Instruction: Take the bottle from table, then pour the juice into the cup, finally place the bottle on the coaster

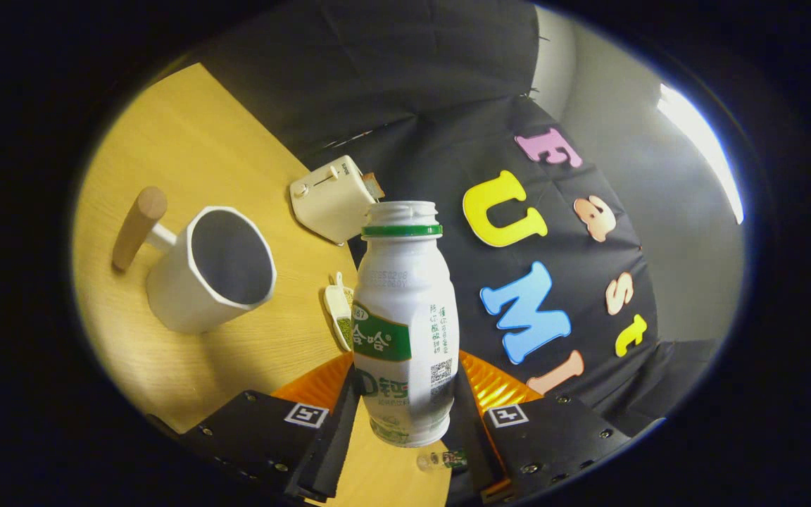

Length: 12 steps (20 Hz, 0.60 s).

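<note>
A white plastic bottle (404, 317) with a green label and a green neck ring sits between my fingers, uncapped at the top. My gripper (402, 415) is shut on its lower body, and the bottle hangs clear above the wooden table (187, 155). The whole view is rolled, so the table slopes away to the left. A white faceted cup (212, 267) with a wooden handle (138, 227) stands on the table, left of the bottle and beyond my left finger. Its mouth faces me and looks empty. Behind the bottle's lower part lies an orange ribbed disc (497, 384).
A white toaster (335, 198) sits at the table's far edge behind the bottle's neck. A small white scoop (339, 310) with green contents lies between the cup and the bottle. A tiny clear object (441, 461) rests just below the bottle's base.
</note>
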{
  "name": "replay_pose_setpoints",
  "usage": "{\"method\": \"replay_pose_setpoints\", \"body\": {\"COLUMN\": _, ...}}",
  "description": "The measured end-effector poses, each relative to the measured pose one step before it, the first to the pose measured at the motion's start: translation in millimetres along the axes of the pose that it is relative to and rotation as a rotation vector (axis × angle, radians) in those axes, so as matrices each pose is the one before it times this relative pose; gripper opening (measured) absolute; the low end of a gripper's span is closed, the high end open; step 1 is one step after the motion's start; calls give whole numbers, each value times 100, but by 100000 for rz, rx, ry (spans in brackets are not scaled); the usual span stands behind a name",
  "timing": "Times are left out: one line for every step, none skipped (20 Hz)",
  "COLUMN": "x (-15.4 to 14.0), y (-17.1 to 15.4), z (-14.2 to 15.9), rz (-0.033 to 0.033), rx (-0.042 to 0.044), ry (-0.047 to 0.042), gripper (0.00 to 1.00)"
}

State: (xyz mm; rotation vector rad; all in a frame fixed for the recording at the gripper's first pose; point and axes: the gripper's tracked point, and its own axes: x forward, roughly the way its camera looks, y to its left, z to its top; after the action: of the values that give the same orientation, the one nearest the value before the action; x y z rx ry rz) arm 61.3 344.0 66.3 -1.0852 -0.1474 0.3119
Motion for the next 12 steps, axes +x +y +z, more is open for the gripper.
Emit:
{"method": "replay_pose_setpoints", "body": {"x": 75, "y": 50, "z": -255, "rz": 1538, "rx": 6524, "ry": 408, "gripper": 68}}
{"method": "replay_pose_setpoints", "body": {"x": 227, "y": -71, "z": -126, "rz": 1399, "rx": 6993, "ry": 110, "gripper": 67}}
{"method": "replay_pose_setpoints", "body": {"x": 310, "y": -178, "z": -203, "rz": 1066, "rx": 6765, "ry": 130, "gripper": 67}}
{"method": "replay_pose_setpoints", "body": {"x": 518, "y": -326, "z": -228, "rz": 378, "rx": 6739, "ry": -226, "gripper": 67}}
{"method": "replay_pose_setpoints", "body": {"x": 314, "y": -267, "z": -164, "rz": 709, "rx": 7324, "ry": -546, "gripper": 67}}
{"method": "replay_pose_setpoints", "body": {"x": 375, "y": -286, "z": -292, "rz": 790, "rx": 7618, "ry": -157, "gripper": 67}}
{"method": "replay_pose_setpoints", "body": {"x": 420, "y": -183, "z": -435, "rz": 677, "rx": 7415, "ry": 86, "gripper": 67}}
{"method": "replay_pose_setpoints", "body": {"x": 410, "y": -314, "z": -413, "rz": 140, "rx": 5923, "ry": 268, "gripper": 67}}
{"method": "replay_pose_setpoints", "body": {"x": 369, "y": -340, "z": -510, "rz": -195, "rx": 4498, "ry": 980, "gripper": 67}}
{"method": "replay_pose_setpoints", "body": {"x": 382, "y": -161, "z": -561, "rz": 357, "rx": 3801, "ry": 851, "gripper": 68}}
{"method": "replay_pose_setpoints", "body": {"x": 330, "y": -42, "z": -612, "rz": 380, "rx": 3918, "ry": 832, "gripper": 67}}
{"method": "replay_pose_setpoints", "body": {"x": 350, "y": -85, "z": -562, "rz": 413, "rx": 4026, "ry": 932, "gripper": 67}}
